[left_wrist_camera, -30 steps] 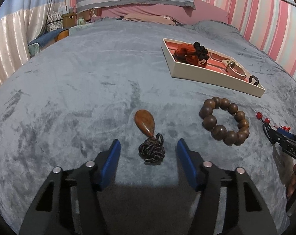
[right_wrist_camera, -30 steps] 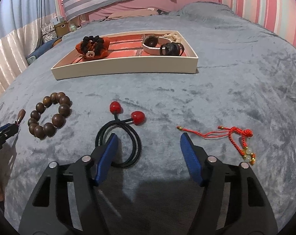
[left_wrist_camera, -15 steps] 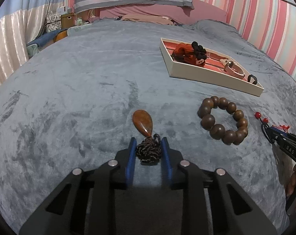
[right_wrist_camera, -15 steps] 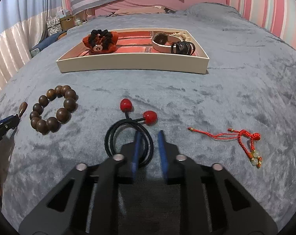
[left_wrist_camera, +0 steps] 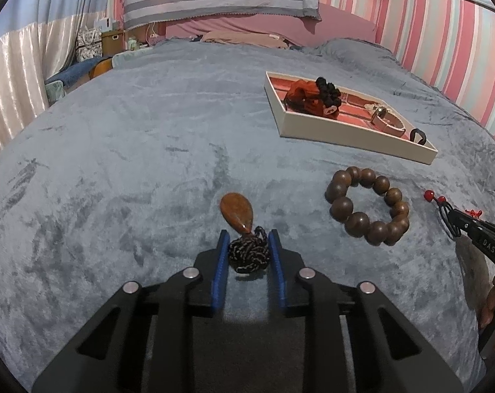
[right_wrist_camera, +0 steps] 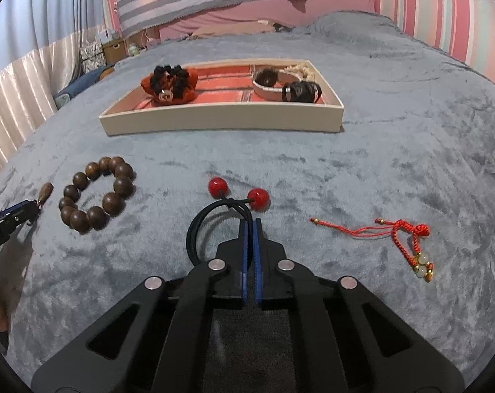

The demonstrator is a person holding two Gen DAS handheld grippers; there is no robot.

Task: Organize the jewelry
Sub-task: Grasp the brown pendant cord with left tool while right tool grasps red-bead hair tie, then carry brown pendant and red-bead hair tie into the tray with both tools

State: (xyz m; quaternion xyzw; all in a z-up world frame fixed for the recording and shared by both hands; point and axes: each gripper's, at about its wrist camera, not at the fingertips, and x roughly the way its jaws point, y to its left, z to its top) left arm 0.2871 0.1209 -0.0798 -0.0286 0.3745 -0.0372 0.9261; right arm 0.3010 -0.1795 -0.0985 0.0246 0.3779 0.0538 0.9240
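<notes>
Left gripper (left_wrist_camera: 247, 245) is clenched on the bundled dark cord (left_wrist_camera: 248, 255) of a wooden teardrop pendant (left_wrist_camera: 237, 212), the blue pads (left_wrist_camera: 221, 262) pressing the knot from both sides while the pendant itself lies free on the grey bedspread (left_wrist_camera: 132, 163) just ahead of the tips. Right gripper (right_wrist_camera: 249, 226) is pinched nearly closed on the black hair tie (right_wrist_camera: 211, 226), holding one strand of the loop just behind its two red beads (right_wrist_camera: 258, 199). Both pieces look to be at the lift stage, bound for the cream tray (right_wrist_camera: 221, 121) farther up the bed, which already holds an orange and black scrunchie (right_wrist_camera: 170, 85) at one end and a pale band with dark pieces at the other. To do this well, raise each tool straight up first, so the hanging pendant and the slack loop clear the plush fabric without snagging. The cord grip is only on a soft knot, so the pendant will probably swing; a slow, level carry seems wise. The bare middle of the tray looks like the best landing spot. Keep clear of the wooden bead bracelet (left_wrist_camera: 367, 211), which lies between the pendant and the tray, and of the red string bracelet (right_wrist_camera: 401, 239) off to the right, well apart from the tie. Lower each piece until it rests before letting go.
</notes>
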